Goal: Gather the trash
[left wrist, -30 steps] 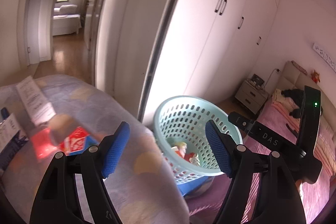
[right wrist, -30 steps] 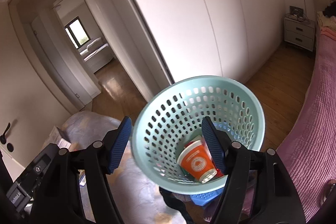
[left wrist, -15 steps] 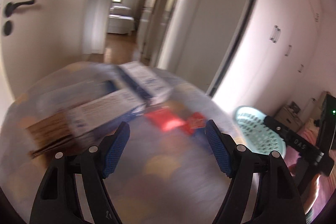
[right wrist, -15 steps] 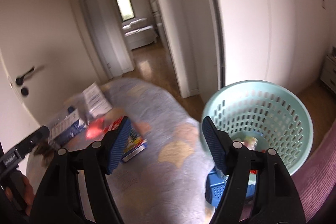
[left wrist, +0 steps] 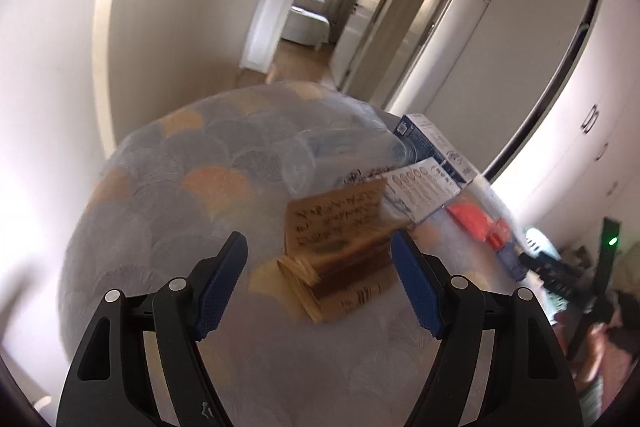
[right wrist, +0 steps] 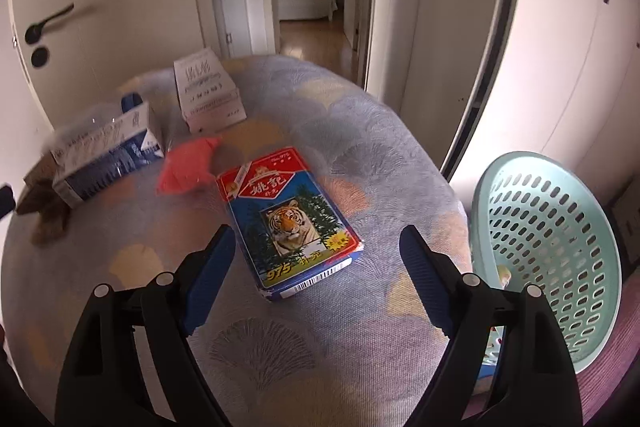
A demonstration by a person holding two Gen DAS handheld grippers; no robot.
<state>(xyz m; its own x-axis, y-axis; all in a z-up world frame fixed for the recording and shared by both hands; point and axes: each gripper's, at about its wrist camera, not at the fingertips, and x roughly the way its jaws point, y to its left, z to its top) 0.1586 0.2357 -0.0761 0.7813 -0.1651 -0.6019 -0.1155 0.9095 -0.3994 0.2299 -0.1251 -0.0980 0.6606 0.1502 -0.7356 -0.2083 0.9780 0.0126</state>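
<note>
Over patterned tabletop (right wrist: 360, 115) — right gripper (right wrist: 316, 267) jaws opening, nothing between, tiger-print box (right wrist: 290, 219) just ahead; left gripper (left wrist: 320, 283) jaws released near brown carton (left wrist: 340, 255). Best: straddle box's long sides, clamp midway, carry to teal basket (right wrist: 552, 251) at right.
</note>
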